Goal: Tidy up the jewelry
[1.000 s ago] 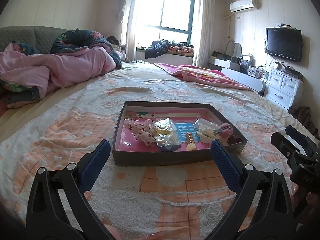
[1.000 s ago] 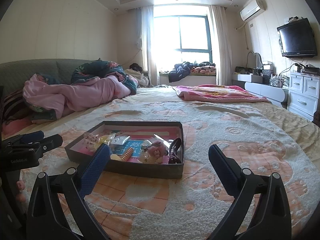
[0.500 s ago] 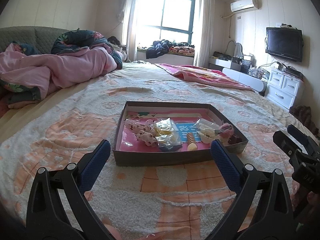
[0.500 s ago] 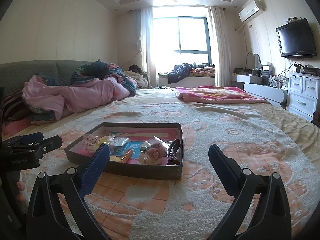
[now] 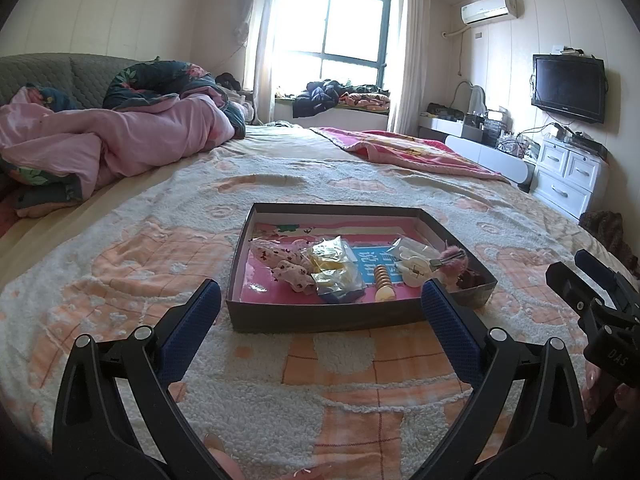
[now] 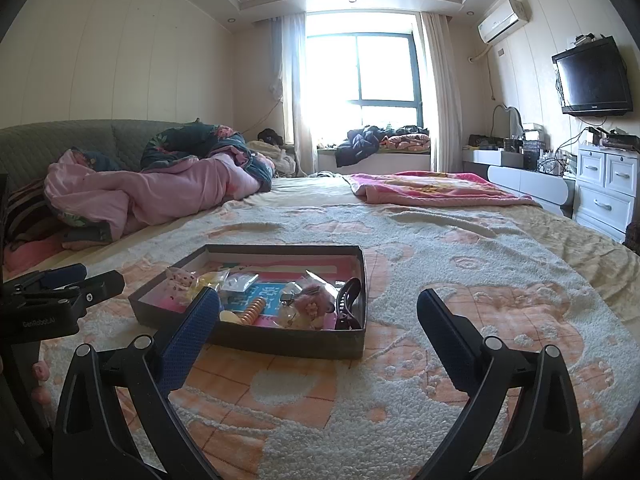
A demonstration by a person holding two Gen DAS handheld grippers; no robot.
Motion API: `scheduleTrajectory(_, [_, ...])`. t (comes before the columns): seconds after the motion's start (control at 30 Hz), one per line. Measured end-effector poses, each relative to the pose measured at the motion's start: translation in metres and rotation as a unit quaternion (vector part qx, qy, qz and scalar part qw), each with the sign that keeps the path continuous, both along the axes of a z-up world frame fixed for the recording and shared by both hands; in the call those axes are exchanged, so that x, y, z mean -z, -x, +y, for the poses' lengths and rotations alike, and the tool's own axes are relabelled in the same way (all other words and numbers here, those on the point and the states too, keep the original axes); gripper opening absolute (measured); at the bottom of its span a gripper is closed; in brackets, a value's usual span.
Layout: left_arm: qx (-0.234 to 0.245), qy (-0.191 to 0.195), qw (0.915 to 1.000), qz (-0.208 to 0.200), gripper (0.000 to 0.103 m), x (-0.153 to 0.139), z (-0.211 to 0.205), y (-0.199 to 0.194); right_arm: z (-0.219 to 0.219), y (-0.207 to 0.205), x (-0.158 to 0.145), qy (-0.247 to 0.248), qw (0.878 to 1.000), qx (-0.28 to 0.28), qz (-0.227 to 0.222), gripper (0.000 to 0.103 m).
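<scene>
A shallow dark cardboard box [image 5: 320,320] with a pink lining sits on the bed; it also shows in the right wrist view [image 6: 280,340]. Inside lie pink fabric hair ties [image 5: 288,264], a clear bag with yellow pieces [image 5: 332,268], an orange spiral hair tie [image 5: 385,278], a white clip [image 5: 416,268], a fluffy pink clip [image 5: 454,258] and a black claw clip [image 6: 347,304]. My left gripper [image 5: 318,320] is open and empty, just in front of the box. My right gripper [image 6: 318,320] is open and empty, in front of the box's right corner.
The box rests on a fuzzy orange-and-white blanket [image 5: 160,248]. A pink duvet heap [image 5: 120,140] lies at the far left, a pink blanket [image 5: 408,152] at the far right. White drawers [image 5: 568,176] stand beyond the bed's right edge.
Both grippers have lifted slightly, so the box sits a little lower in both views. Nothing was grasped or released.
</scene>
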State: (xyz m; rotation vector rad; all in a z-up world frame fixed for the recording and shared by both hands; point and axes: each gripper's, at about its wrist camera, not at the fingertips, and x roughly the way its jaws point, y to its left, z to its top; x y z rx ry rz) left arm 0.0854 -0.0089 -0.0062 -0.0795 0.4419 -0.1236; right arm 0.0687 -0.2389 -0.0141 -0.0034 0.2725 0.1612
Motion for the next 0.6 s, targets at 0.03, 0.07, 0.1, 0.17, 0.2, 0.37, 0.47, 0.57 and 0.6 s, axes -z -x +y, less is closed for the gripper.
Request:
scheduleTrajectory(0.03, [-0.001,0.000,1.0000,0.000,0.092,0.000,0.000,0.000,0.000,0.000,0.000,0.000,1.000,0.000,0.000,0.097])
scheduleTrajectory(0.07, [-0.001,0.000,1.0000,-0.001,0.092,0.000,0.000,0.000,0.000,0.000,0.000,0.000,1.000,0.000,0.001,0.096])
scheduleTrajectory(0.1, [0.000,0.001,1.0000,-0.001,0.092,0.000,0.001,0.000,0.000,0.000,0.000,0.000,1.000,0.000,0.001,0.096])
scheduleTrajectory(0.17, [-0.001,0.001,1.0000,0.000,0.092,0.000,0.001,0.000,0.000,0.000,0.000,0.000,1.000,0.000,0.001,0.096])
scheduleTrajectory(0.2, [0.000,0.000,1.0000,0.000,0.092,0.000,0.001,0.000,0.000,0.000,0.000,0.000,1.000,0.000,0.001,0.097])
scheduleTrajectory(0.37, [-0.002,-0.007,1.0000,0.003,0.092,0.000,0.000,0.000,-0.001,0.001,0.000,0.001,1.000,0.001,0.001,0.097])
scheduleTrajectory(0.47, [-0.006,-0.008,0.9999,0.009,0.092,0.002,0.001,-0.003,-0.002,0.000,0.001,0.001,1.000,0.002,0.001,0.097])
scheduleTrajectory(0.57, [-0.015,-0.003,0.9998,0.016,0.092,0.003,0.005,-0.005,-0.007,-0.002,0.002,-0.009,1.000,0.009,0.010,0.097])
scheduleTrajectory(0.6, [-0.022,0.002,0.9996,0.020,0.092,0.003,0.009,-0.007,-0.012,-0.005,0.002,-0.016,1.000,0.017,0.015,0.096])
